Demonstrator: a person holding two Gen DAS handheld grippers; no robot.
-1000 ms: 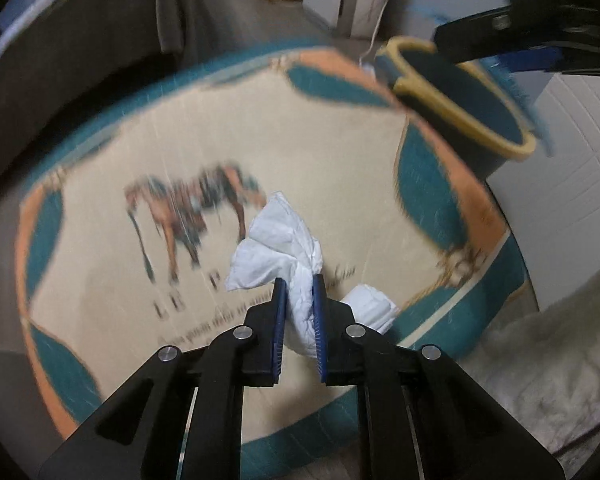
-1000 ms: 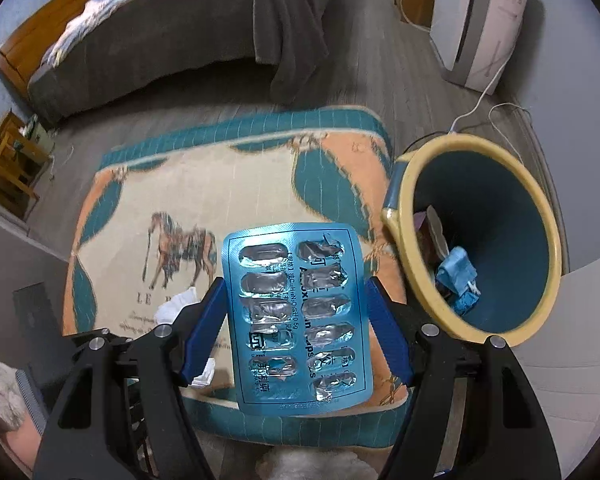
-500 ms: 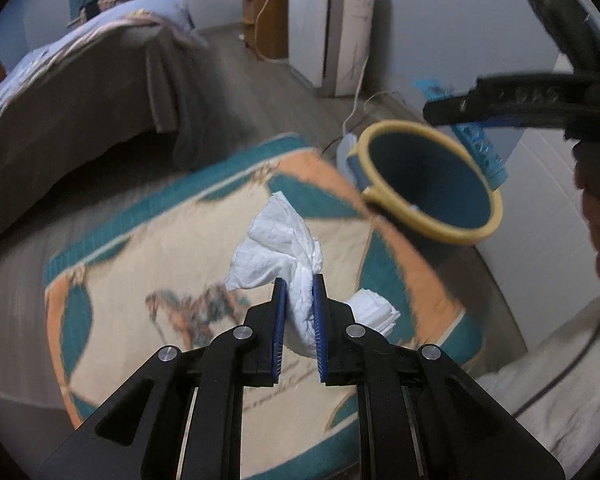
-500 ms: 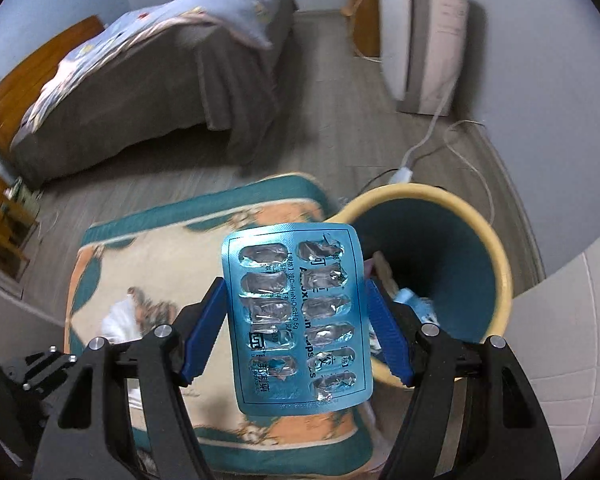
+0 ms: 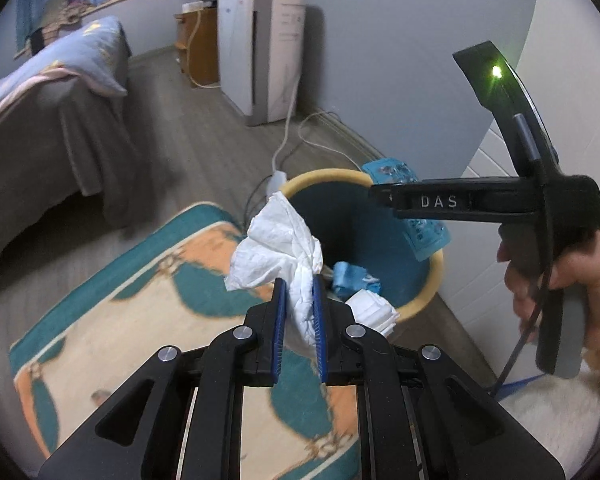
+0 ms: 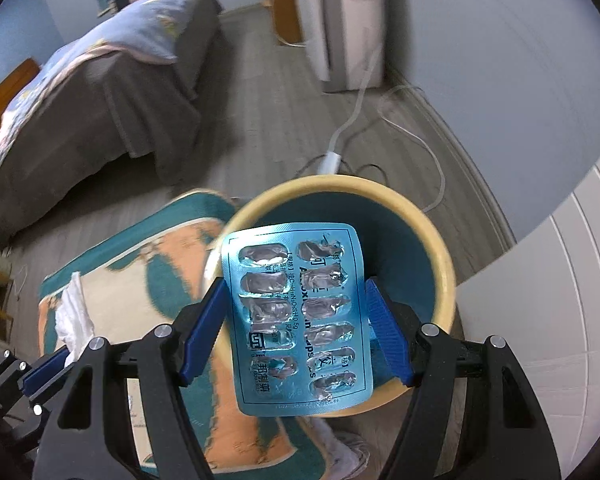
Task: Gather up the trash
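White tissue (image 5: 284,248), one; blister pack (image 6: 296,316), one; bin (image 6: 440,248) scraps, perhaps two.

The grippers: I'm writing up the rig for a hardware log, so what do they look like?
Both are black plastic linkages with silver pivot bolts and ribbed blue finger pads. The right gripper has a pistol-style handle marked "DAS", a green indicator light and a black cable; a bare hand grips it. The left gripper looks alike.

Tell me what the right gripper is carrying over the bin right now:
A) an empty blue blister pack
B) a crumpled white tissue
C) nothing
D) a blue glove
A: the right gripper clamps a blue blister pack with burst foil pockets, held above the yellow-rimmed bin; the white tissue is in the left gripper.
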